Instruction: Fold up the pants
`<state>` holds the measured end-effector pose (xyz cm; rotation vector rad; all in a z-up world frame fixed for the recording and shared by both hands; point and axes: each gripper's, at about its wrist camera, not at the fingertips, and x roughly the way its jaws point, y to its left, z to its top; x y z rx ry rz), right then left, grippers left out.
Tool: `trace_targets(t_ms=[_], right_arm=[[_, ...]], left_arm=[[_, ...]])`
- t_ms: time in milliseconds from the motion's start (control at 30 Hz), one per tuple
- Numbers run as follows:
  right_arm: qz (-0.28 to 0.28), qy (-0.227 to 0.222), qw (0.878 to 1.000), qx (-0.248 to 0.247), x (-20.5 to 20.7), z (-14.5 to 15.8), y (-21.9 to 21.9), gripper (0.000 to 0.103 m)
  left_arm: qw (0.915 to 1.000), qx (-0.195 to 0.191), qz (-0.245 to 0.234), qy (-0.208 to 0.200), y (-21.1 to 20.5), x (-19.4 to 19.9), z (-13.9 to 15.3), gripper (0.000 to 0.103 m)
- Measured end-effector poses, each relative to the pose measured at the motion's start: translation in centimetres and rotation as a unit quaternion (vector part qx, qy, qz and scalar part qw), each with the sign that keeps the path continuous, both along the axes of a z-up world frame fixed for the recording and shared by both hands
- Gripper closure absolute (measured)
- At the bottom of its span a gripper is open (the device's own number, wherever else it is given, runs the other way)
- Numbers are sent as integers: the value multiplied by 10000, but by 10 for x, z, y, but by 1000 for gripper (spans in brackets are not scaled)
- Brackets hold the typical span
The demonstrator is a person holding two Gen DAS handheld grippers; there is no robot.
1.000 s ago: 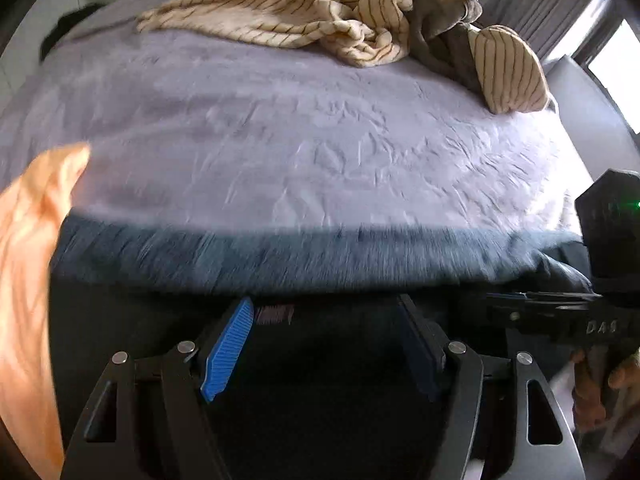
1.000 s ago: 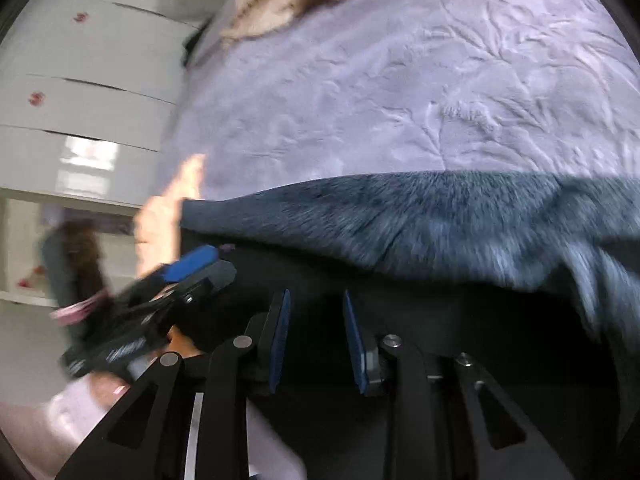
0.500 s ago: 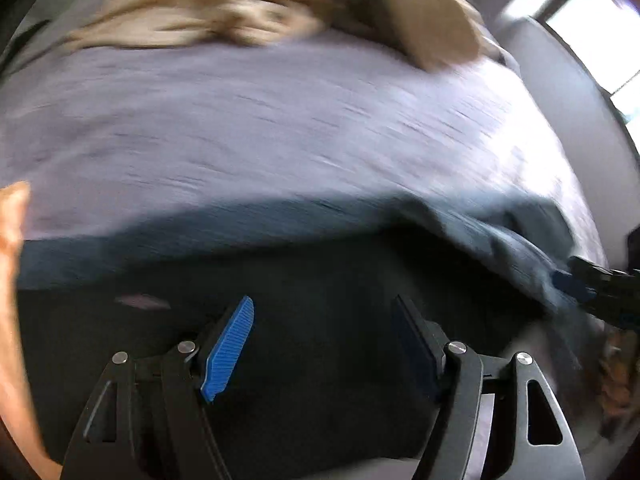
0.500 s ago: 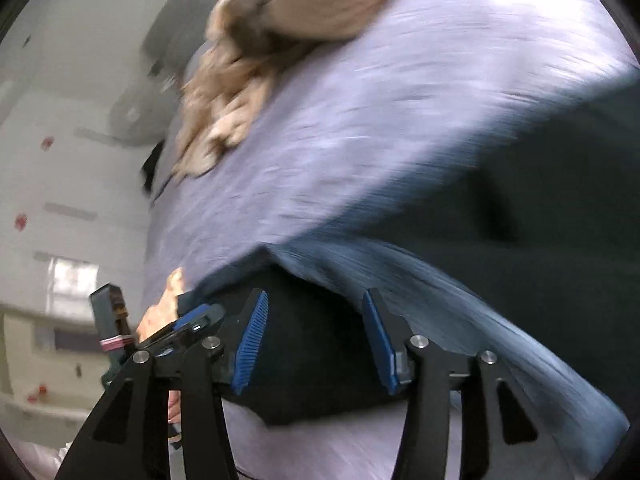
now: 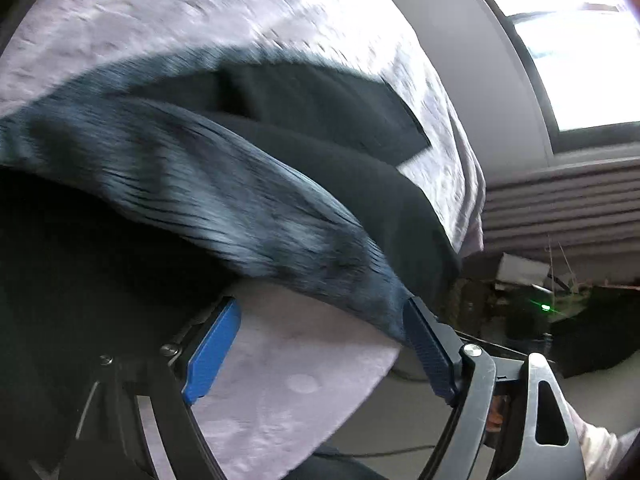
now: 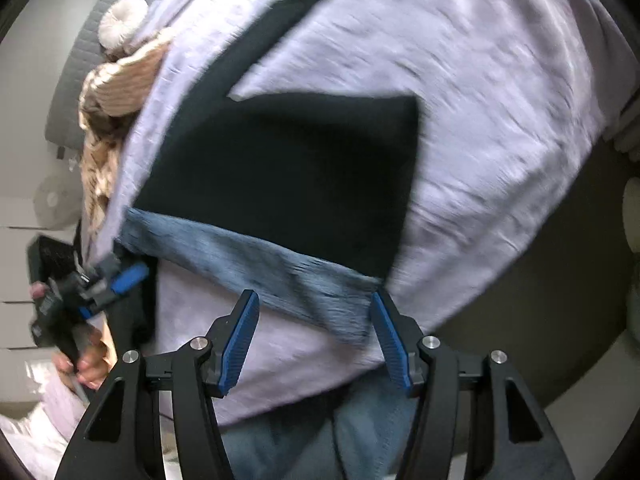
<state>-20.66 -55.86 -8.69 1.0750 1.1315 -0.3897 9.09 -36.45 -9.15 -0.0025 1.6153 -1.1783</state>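
Pants (image 6: 280, 168) spread on bed (image 6: 480, 120); right view alone shows both legs. Left gripper (image 5: 320, 344), right gripper (image 6: 316, 336): jaws opening, empty.

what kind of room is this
Most likely a bedroom: dark pants lie spread on a bed under a lilac bedspread, a striped beige blanket is bunched beside a grey padded headboard, and a window is lit behind.

Pants on the bed, near its edge

The pants (image 6: 280, 168) lie flat on the bed (image 6: 480, 120), their turned-back band along the near edge; a heap of bedding (image 6: 116, 92) sits at the bed's far left side, well apart from them.
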Motion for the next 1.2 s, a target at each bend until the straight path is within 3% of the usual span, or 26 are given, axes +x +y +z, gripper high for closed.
trace_targets(t_ms=[67,167,200,233,267,333,433,567,667,733,767,833,1067,1133,1200], right_arm=[[-37,-68,9998,200,-7,-13,-3,41],[-56,-523,9969,578,-12,-23,-9,41],[-22,-623,9956,694,-10,-26,-10,45],[17,-700,9938,866,-7,-29,-11,77],[28,-832,9906,1087,-5,-31,-13,89],[14,-1104,9839,1405,-1,-25,-18,88],[113,-1527,9774,1457,9,3,-29,89],[161,-2052,9684,1409,44,42,-74,89],[212,-2280,9642,1334,78,62,-113,89],[239,-2234,9660,1278,107,66,-137,88],[244,-2193,9670,1272,121,67,-148,88],[167,-2065,9697,1298,148,61,-171,88],[-22,-1258,9858,1112,224,15,-216,83],[125,-942,9921,823,240,12,-218,74],[315,-980,9936,469,237,24,-211,63]], left_arm=[[9998,86,-159,3,-12,-15,-4,20],[9997,150,-194,87,-24,-26,-11,20],[9997,153,-155,115,-24,-26,-11,20],[9997,133,-88,171,-28,-26,-13,24],[9997,75,-66,224,-30,-26,-12,42],[9995,-11,-181,251,-39,-29,-4,58],[9992,-255,-290,-31,-54,-30,20,58],[9977,-529,-86,-413,-72,-9,51,58],[9956,-471,70,-812,-92,14,60,58],[9940,-343,128,-1035,-103,29,59,56],[9924,-228,180,-1198,-108,37,59,43],[9849,-41,468,-1666,-114,53,62,28],[9712,147,922,-2194,-81,87,83,27],[9706,281,836,-2240,-72,83,78,27],[9689,597,752,-2280,-63,75,64,27]])
